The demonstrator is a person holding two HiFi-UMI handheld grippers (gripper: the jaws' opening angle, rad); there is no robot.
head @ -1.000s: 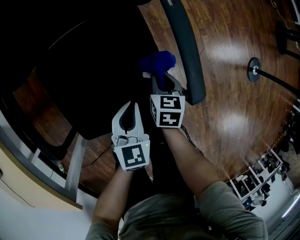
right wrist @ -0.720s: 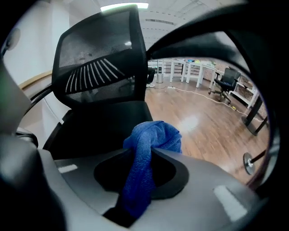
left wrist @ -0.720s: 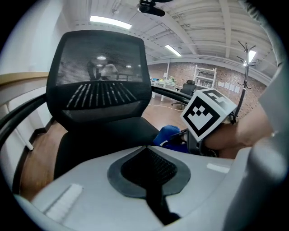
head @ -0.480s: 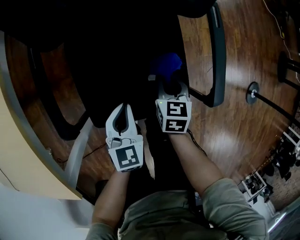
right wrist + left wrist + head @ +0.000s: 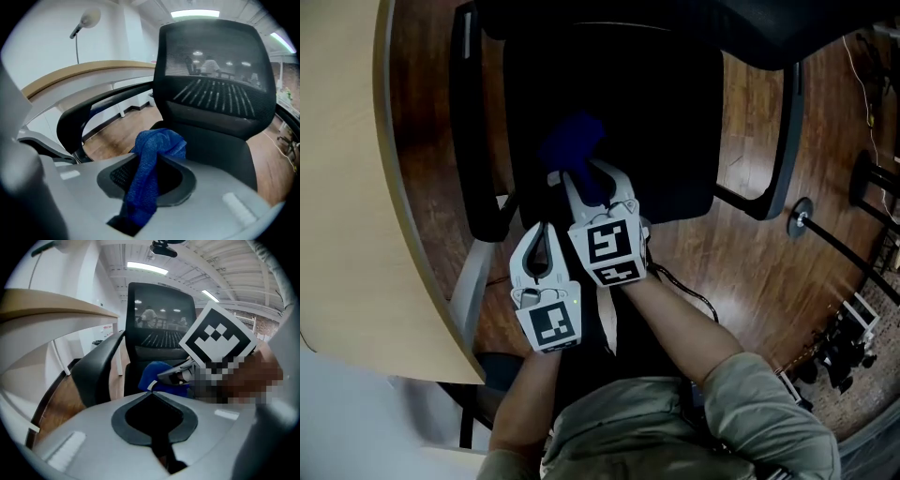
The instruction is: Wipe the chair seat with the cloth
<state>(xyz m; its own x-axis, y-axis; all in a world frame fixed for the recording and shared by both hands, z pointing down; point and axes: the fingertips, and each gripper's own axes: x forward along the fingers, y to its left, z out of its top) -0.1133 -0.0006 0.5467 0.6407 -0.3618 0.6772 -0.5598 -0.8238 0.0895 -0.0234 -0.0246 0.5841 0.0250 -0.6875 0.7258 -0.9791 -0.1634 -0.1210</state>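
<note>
Both forearms (image 5: 675, 319) reach forward, side by side. The left gripper (image 5: 546, 230) tilts downward, jaws together and empty. The right gripper (image 5: 587, 176) is just ahead of it — its jaws have just been opening slightly, with the cloth (image 5: 572, 141) pinched between them.

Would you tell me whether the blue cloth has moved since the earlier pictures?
Yes: the cloth went from beside the right-hand armrest leftward over the seat.

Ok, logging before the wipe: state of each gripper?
Left gripper: closed, empty.
Right gripper: holding the blue cloth, jaws just eased wider.
</note>
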